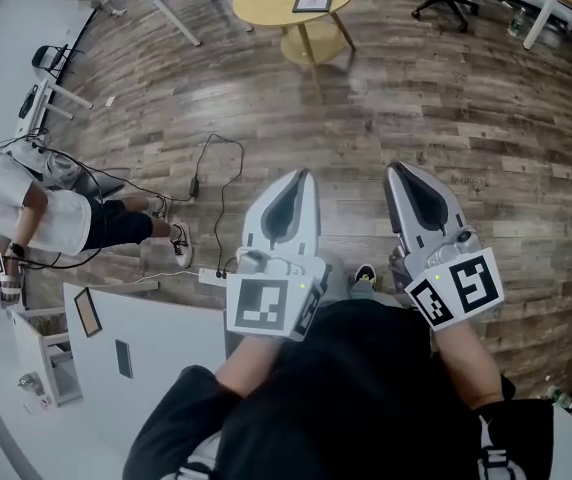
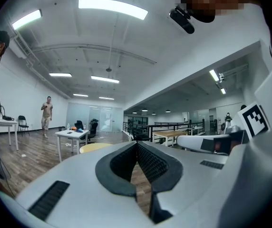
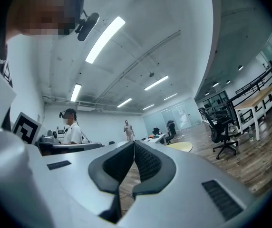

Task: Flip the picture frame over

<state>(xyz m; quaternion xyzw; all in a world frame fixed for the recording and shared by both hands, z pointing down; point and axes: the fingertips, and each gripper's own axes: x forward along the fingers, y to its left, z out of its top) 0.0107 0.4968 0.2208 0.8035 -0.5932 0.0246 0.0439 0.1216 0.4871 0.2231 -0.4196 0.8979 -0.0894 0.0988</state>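
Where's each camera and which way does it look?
Head view: on the person's head, looking steeply down at the wooden floor; arms, left gripper and right gripper show.
Left gripper view: on the left gripper, looking across the room past its shut jaws.
Right gripper view: same, on the right gripper; jaws shut.
Shared: all three see the round yellow table.

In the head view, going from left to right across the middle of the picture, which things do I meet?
Person in white shirt → black cable on the floor → left hand-held gripper → right hand-held gripper.
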